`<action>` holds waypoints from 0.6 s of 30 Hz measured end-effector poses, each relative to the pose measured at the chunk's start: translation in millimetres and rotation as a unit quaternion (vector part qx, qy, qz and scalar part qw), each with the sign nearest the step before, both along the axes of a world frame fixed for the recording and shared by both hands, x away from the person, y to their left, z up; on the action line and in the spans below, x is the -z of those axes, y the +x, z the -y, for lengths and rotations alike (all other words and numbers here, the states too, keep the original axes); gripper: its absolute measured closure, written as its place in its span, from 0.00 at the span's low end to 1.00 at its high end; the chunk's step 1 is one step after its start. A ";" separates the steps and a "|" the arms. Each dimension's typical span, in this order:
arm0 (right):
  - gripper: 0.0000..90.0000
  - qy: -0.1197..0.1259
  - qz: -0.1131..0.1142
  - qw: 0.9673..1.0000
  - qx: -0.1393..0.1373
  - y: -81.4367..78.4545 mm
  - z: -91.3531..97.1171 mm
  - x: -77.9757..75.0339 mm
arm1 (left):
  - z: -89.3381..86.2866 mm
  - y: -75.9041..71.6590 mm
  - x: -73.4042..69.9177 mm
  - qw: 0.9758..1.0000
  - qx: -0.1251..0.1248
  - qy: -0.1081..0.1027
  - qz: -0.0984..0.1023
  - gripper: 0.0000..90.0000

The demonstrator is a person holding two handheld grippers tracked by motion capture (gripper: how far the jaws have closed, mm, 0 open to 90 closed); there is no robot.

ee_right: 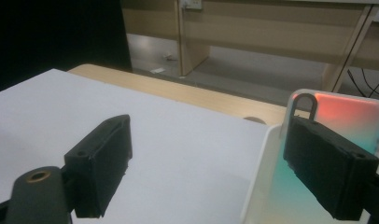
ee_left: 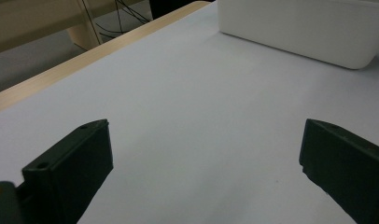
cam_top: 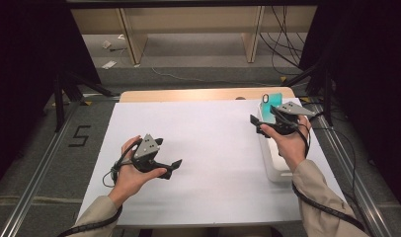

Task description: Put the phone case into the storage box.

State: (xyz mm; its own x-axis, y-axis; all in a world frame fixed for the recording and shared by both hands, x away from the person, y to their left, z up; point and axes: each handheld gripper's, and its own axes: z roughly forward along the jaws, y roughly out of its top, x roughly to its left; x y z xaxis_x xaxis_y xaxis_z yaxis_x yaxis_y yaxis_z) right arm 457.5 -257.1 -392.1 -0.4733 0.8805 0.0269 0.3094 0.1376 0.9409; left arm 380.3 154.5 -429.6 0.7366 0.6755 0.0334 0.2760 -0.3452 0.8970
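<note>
A phone case (cam_top: 267, 107), teal in the high view and fading from red to teal in the right gripper view (ee_right: 351, 116), stands upright at the far end of a white bin (cam_top: 275, 168). My right gripper (cam_top: 258, 125) hovers by the bin's far end, open, with nothing between its jaws. In the right gripper view (ee_right: 208, 126) its right jaw overlaps the case and the bin's rim (ee_right: 260, 186). My left gripper (cam_top: 171, 169) is held low over the white table sheet (cam_top: 208, 148) at the left, open and empty (ee_left: 204, 140); the bin (ee_left: 309, 32) lies ahead of it.
The wooden table edge (cam_top: 203, 94) runs along the far side of the sheet. Beyond it on the floor stand wooden shelf legs (cam_top: 132, 39) and loose cables (cam_top: 282, 44). Metal rails (cam_top: 35, 187) flank the table.
</note>
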 end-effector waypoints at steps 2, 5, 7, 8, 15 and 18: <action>0.18 0.001 0.001 1.000 -0.003 -1.9 0.2 0.1 | 0.1 0.0 0.0 1.000 0.000 0.000 0.000 0.02; 0.18 0.001 -0.001 1.000 -0.007 -5.5 0.7 0.7 | 0.0 0.0 0.0 1.000 0.000 0.000 0.000 0.02; 0.18 0.001 -0.002 1.000 -0.011 -7.8 0.9 1.2 | 0.0 0.1 0.1 1.000 0.000 -0.001 0.000 0.02; 0.18 0.001 -0.002 1.000 -0.012 -8.8 1.2 1.2 | 0.0 0.3 0.1 1.000 0.000 -0.001 0.000 0.02; 0.18 0.001 -0.001 1.000 -0.019 -15.4 2.8 1.6 | 0.0 0.3 0.4 1.000 0.000 -0.001 -0.001 0.02; 0.18 0.001 -0.002 1.000 -0.024 -18.2 2.9 2.2 | -0.2 0.2 -0.1 1.000 0.000 0.000 0.000 0.02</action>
State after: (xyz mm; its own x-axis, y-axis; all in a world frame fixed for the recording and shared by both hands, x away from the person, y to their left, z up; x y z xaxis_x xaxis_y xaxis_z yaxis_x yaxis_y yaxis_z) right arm 439.4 -260.0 -394.3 -0.5148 0.8567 0.0316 0.3065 0.1495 0.9401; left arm 380.5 154.7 -429.5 0.7363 0.6758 0.0331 0.2759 -0.3445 0.8974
